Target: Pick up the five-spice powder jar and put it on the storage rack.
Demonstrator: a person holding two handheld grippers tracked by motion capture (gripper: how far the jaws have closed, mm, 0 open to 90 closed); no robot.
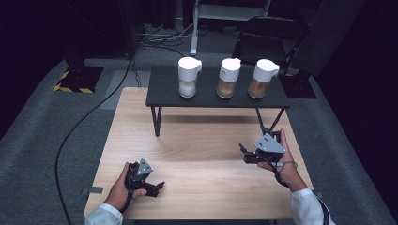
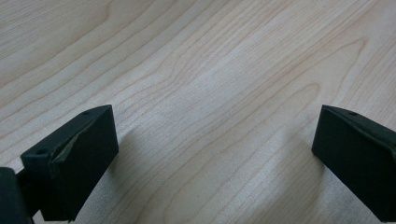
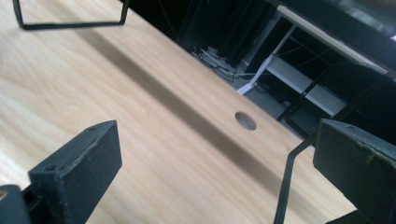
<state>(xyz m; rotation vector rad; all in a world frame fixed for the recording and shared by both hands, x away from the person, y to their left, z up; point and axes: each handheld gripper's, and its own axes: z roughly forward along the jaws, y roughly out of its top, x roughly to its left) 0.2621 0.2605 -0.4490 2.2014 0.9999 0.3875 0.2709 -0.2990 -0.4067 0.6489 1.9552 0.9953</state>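
Observation:
Three white-lidded jars stand in a row on a low black shelf [image 1: 164, 96] at the far side of the wooden table [image 1: 202, 140]. The left jar [image 1: 187, 78] holds white grains, while the middle jar [image 1: 228, 78] and the right jar [image 1: 262, 79] hold brown ones. My left gripper [image 1: 158, 186] lies low near the front left, pointing right. In its own view the left gripper [image 2: 214, 123] is open over bare wood. My right gripper [image 1: 242, 150] hovers at the right, pointing left, well short of the shelf. The right gripper [image 3: 217, 135] is open and holds nothing.
The shelf's thin black legs [image 3: 285, 186] stand close to the right gripper. A round hole [image 3: 245, 120] pierces the tabletop near the far edge. A black folding chair [image 1: 270, 35] and cables [image 1: 94, 108] lie on the grey floor beyond.

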